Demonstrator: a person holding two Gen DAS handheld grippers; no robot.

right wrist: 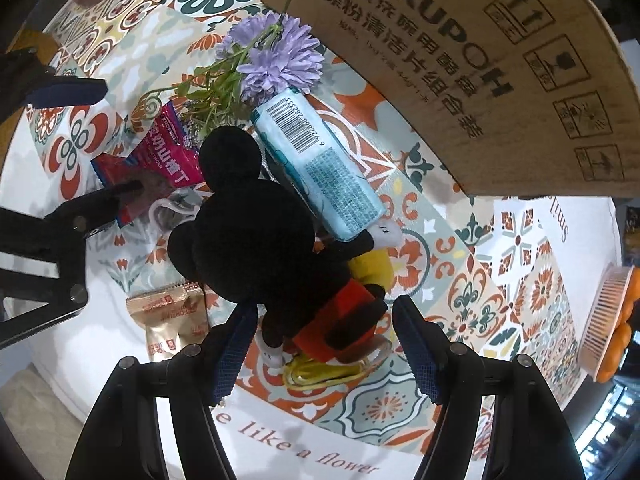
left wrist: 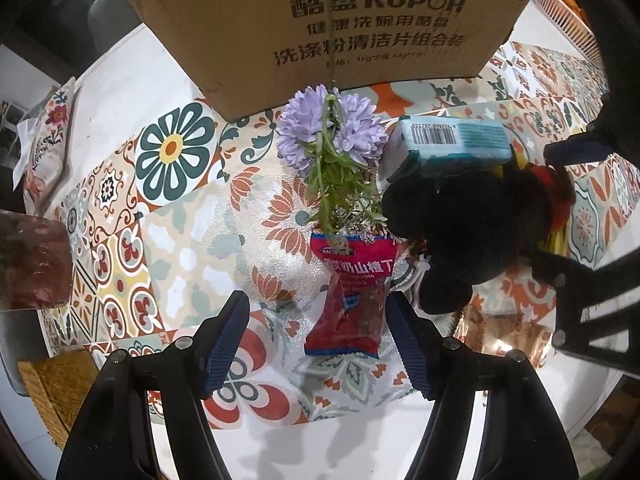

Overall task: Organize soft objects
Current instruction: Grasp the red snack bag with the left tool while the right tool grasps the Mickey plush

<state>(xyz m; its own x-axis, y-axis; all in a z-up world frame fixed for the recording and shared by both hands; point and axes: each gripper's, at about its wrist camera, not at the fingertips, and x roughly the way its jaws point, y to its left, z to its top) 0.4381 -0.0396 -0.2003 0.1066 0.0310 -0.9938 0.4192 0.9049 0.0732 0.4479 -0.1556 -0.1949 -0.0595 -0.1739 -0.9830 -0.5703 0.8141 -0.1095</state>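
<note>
L gripper (left wrist: pixel 318 344) hangs nearest, jaws apart w/ the red snack bag (left wrist: pixel 350 296) lying between the pads, not pinched; R gripper (right wrist: pixel 324 344) likewise open, straddling the black mouse plush (right wrist: pixel 256 232) at its red shorts. Both sit on the patterned tablecloth (left wrist: pixel 176 216) beside purple fake flowers (left wrist: pixel 328 128), blue tissue pack (right wrist: pixel 320 168), near the cardboard box (left wrist: pixel 320 20). Looks like pre-grasp stage: next prob. lower, close on each item, then lift toward box.
</note>
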